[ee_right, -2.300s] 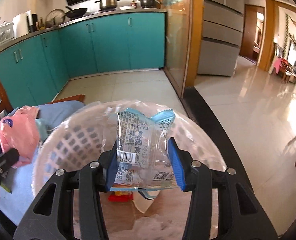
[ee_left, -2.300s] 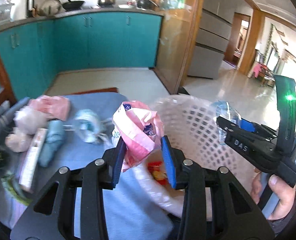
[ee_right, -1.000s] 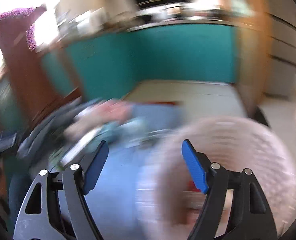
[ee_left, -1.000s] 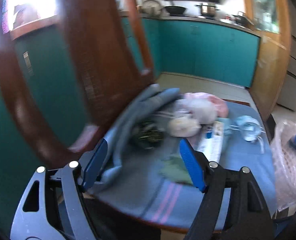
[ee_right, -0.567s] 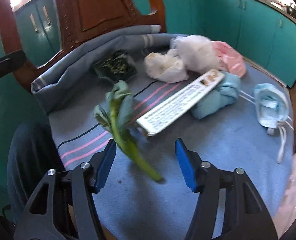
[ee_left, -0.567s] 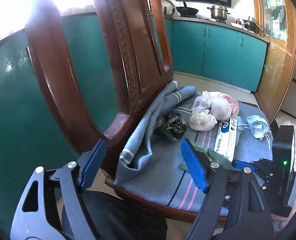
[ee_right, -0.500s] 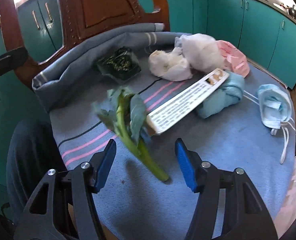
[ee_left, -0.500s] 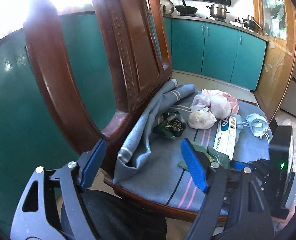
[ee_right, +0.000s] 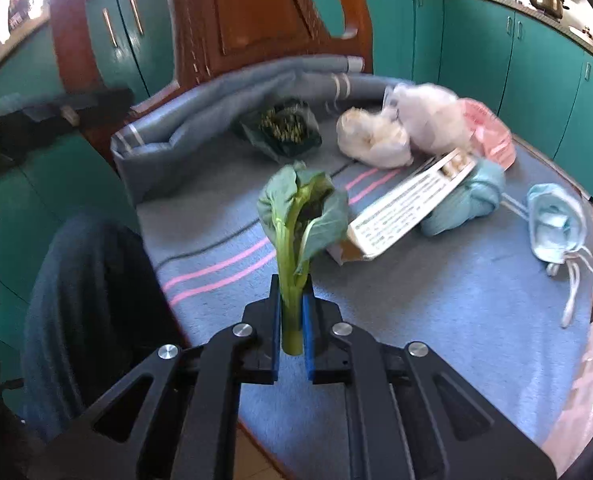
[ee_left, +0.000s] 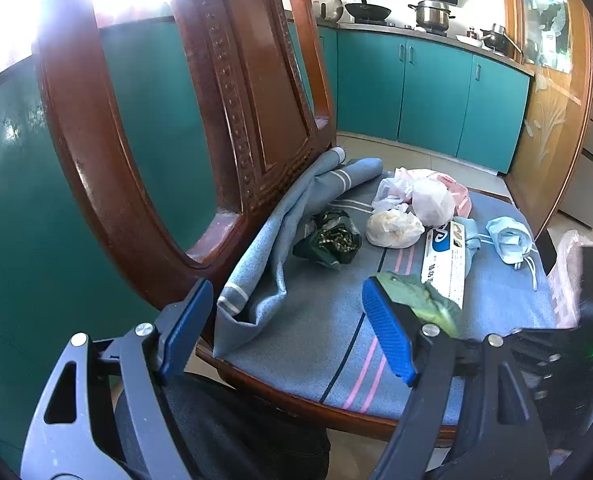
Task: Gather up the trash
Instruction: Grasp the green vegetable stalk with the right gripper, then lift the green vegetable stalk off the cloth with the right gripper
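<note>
Teal kitchen cabinets (ee_left: 428,92) stand behind a wooden chair (ee_left: 232,92) whose seat is draped in a blue cloth (ee_right: 436,304), and on it you have a dark bag (ee_right: 284,128) holding something speckled, two knotted white bags (ee_right: 376,138), a pink bag (ee_right: 492,136), a flat box (ee_right: 408,204) and a face mask (ee_right: 556,224). Your right gripper (ee_right: 292,320) is pinching the stalk of a leafy green (ee_right: 300,216), held upright above the cloth. Your left gripper (ee_left: 284,332) is spread wide with nothing between its pads, near the seat's front edge.
</note>
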### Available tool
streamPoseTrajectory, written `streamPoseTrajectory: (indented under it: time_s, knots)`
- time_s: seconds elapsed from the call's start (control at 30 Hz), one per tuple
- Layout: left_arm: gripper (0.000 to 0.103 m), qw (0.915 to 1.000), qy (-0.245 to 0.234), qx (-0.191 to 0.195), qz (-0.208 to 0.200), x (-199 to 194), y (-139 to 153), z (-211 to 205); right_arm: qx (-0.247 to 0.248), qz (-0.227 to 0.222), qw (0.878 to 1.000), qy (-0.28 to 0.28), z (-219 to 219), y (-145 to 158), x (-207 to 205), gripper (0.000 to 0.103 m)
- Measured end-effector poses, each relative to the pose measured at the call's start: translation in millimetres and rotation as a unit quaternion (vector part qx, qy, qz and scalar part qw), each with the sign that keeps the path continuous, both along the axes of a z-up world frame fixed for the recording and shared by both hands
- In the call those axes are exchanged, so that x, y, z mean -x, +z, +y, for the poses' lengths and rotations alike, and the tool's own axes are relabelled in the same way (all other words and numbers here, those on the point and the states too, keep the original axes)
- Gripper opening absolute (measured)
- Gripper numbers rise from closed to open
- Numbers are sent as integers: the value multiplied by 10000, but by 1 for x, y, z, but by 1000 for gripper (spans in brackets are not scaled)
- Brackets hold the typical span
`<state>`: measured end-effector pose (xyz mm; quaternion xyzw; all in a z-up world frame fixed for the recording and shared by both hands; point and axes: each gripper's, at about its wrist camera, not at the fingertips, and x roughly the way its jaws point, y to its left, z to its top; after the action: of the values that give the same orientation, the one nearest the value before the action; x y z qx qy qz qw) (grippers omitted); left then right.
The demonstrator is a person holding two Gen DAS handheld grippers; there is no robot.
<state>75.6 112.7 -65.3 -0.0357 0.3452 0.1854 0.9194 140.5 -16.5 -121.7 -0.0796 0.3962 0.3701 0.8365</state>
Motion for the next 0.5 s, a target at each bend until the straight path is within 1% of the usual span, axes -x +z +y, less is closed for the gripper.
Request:
streamPoseTrajectory:
  time_s: [0.1,0.2,0.37,0.5]
  knots:
    - [78,10000,-23,50,57,-2,-4,-1,-172,-73,9996,-207,-20,12,-2,10]
    - [78,9999,-63,43,87,-4,-6,-5,-332,-53,9982,-494,-43,17,-7,10]
    - [78,9998,-173,37,112,-6,-9,-13,-420,89,9932,-1079,-79,18,-20,10]
    - [78,9995,-261,33,164,-8,-13,-18,-467,160,9912,-1228,-91,16,-26,10]
